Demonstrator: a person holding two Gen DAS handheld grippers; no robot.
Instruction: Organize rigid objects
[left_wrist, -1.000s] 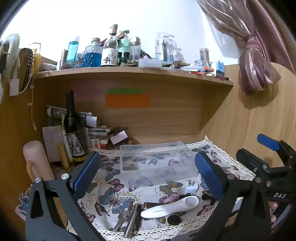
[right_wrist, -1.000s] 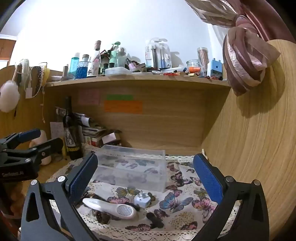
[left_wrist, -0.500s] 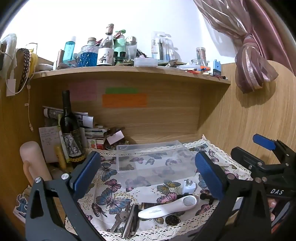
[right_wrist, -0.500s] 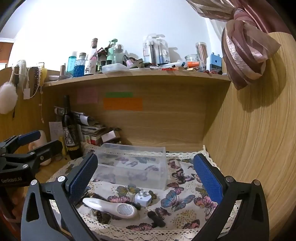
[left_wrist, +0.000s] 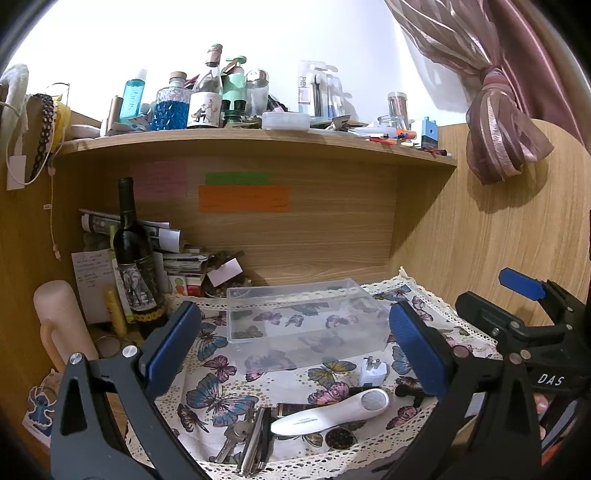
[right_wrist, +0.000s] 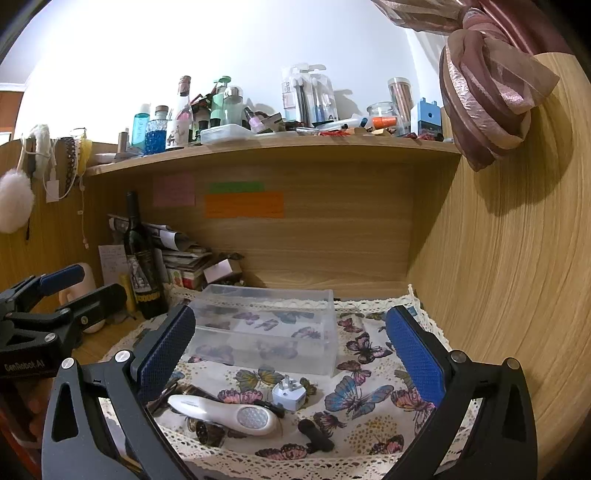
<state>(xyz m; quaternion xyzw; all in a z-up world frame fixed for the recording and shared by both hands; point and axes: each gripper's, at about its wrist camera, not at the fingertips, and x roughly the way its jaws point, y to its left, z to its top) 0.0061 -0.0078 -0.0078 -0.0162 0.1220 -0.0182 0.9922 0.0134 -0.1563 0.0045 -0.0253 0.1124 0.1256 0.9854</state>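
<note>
Butterfly cloth (left_wrist: 221, 391), wooden alcove, cluttered shelf (left_wrist: 258, 134)

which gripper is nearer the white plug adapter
Right, probably. The white plug adapter sits centered between the right gripper fingers; from the left gripper it lies off toward its right finger.

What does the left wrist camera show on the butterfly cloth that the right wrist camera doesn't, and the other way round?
Only the left wrist view shows the keys and the metal tool beside them at the cloth's near edge. Only the right wrist view shows the white pompom hanging at far left. Both show the clear box, the white plug adapter, the white handheld device and the wine bottle. Each gripper is open, holding nothing.
</note>
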